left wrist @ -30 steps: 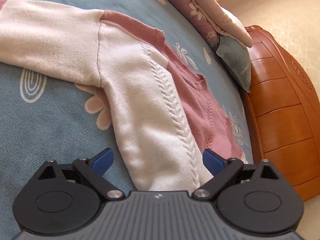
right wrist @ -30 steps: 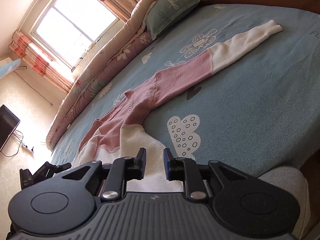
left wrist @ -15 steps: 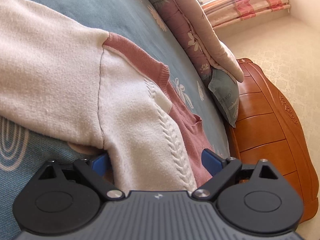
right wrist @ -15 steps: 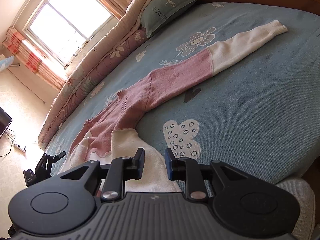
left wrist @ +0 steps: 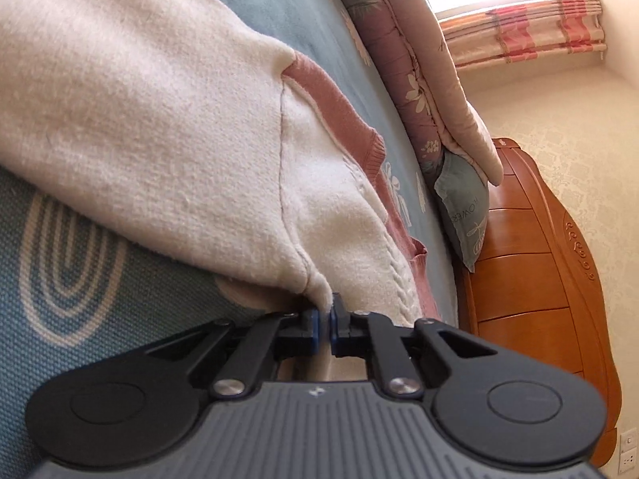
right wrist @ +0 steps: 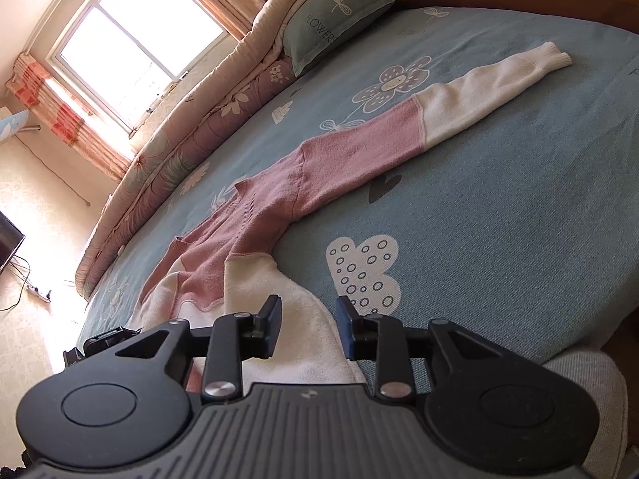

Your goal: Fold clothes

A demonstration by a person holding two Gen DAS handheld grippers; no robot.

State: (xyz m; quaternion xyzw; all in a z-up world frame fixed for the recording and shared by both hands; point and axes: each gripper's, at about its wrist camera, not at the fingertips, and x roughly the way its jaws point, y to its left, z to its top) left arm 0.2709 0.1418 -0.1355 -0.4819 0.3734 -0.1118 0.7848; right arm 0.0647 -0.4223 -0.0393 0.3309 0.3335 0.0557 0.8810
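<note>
A pink and cream knitted sweater (right wrist: 255, 215) lies spread on the blue bedsheet (right wrist: 519, 219), one sleeve (right wrist: 479, 92) stretched toward the headboard. In the left wrist view the sweater (left wrist: 159, 139) fills the frame. My left gripper (left wrist: 324, 321) is shut on the sweater's cream edge near the underarm seam. My right gripper (right wrist: 307, 325) is open, its jaws astride the cream hem (right wrist: 307, 343) at the bed's near edge. The left gripper also shows in the right wrist view (right wrist: 100, 339), beside the sweater's far side.
A rolled floral quilt (right wrist: 191, 127) and a green pillow (right wrist: 335, 12) lie along the far side of the bed. A wooden headboard (left wrist: 531, 291) stands at the bed's end. A window (right wrist: 135, 48) with curtains is behind. My grey-clad knee (right wrist: 579, 383) is at lower right.
My left gripper moved in low onto the sweater's edge and closed on it. My right gripper opened wider over the hem.
</note>
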